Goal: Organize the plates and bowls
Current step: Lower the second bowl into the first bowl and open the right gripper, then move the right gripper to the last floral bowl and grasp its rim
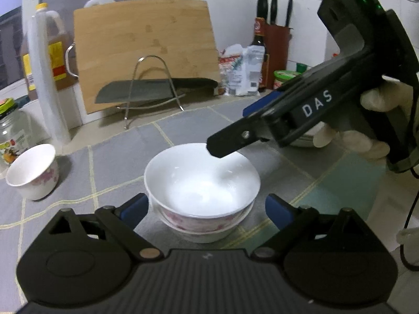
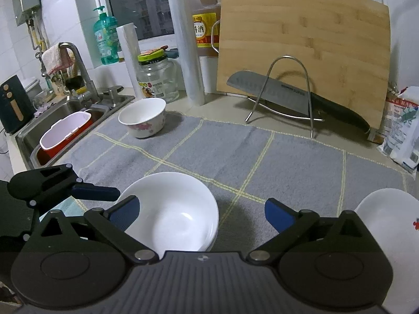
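Two white bowls with pink flowers sit nested [image 1: 201,183] on the grey checked cloth [image 1: 117,162]. My left gripper [image 1: 207,208] is open, its blue pads on either side of the stack with a gap at the right pad. My right gripper [image 1: 230,129] is open wide, and one black finger [image 1: 222,146] hangs over the stack's far rim. In the right wrist view the stack [image 2: 172,214] lies between the right gripper's [image 2: 203,212] spread pads, nearer the left one. A third flowered bowl [image 2: 142,120] stands at the cloth's far left corner. White plates [image 2: 387,222] lie at the right.
A bamboo cutting board [image 2: 301,39] leans on the back wall, with a cleaver [image 2: 288,91] on a wire rack in front. Oil bottles, film rolls and a glass jar [image 2: 157,78] line the back. The sink [image 2: 65,120] is at the left, bags [image 2: 403,130] at the right.
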Demonstrator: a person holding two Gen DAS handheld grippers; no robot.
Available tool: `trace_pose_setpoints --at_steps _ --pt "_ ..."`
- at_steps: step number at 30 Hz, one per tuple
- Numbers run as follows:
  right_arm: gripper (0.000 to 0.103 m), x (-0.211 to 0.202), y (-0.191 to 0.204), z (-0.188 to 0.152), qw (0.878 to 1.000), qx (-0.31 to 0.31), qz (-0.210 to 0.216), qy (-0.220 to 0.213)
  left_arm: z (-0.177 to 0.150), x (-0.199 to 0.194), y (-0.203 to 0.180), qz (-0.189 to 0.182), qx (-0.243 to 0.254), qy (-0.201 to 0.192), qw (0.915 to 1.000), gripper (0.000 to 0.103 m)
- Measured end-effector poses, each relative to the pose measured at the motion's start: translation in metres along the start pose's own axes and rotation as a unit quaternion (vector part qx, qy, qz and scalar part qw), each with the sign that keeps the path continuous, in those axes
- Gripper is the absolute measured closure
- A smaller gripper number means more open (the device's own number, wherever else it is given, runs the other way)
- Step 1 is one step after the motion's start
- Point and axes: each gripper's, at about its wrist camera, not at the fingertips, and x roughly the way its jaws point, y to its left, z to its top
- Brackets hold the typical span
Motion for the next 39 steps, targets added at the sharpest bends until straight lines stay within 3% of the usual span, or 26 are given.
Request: trace_pose_setpoints --at_steps 4,9,15,19,22,30,39 --pt "0.0 -0.002 -0.004 0.003 1.0 -0.01 0.011 -0.003 0.001 -0.007 0.0 0.027 -0.02 -0.003 0.9994 0.008" --pt "0.0 0.002 -0.008 0.01 0.998 -0.038 0.041 0.002 0.003 -0.019 0.001 0.091 -0.063 0.002 0.9939 0.007" --pt "0.0 0.013 -0.008 0.027 0.995 -0.065 0.07 0.009 0.002 -0.036 0.017 0.187 -0.135 0.004 0.973 0.007" --pt "0.0 0.022 0.003 0.042 0.996 -0.07 0.058 0.009 -0.003 -0.043 0.046 0.225 -0.162 0.009 0.9607 0.007" --pt "0.0 0.031 0.017 0.056 0.997 -0.065 0.036 0.003 -0.008 -0.042 0.075 0.221 -0.165 0.008 0.9611 0.007" --pt "0.0 0.063 0.057 0.087 0.999 -0.033 -0.006 0.009 -0.021 -0.032 0.145 0.189 -0.144 0.003 0.9714 0.007" --pt "0.0 0.093 0.087 0.112 0.998 -0.046 -0.026 0.018 -0.023 -0.003 0.191 0.184 -0.134 0.012 0.9736 0.007"
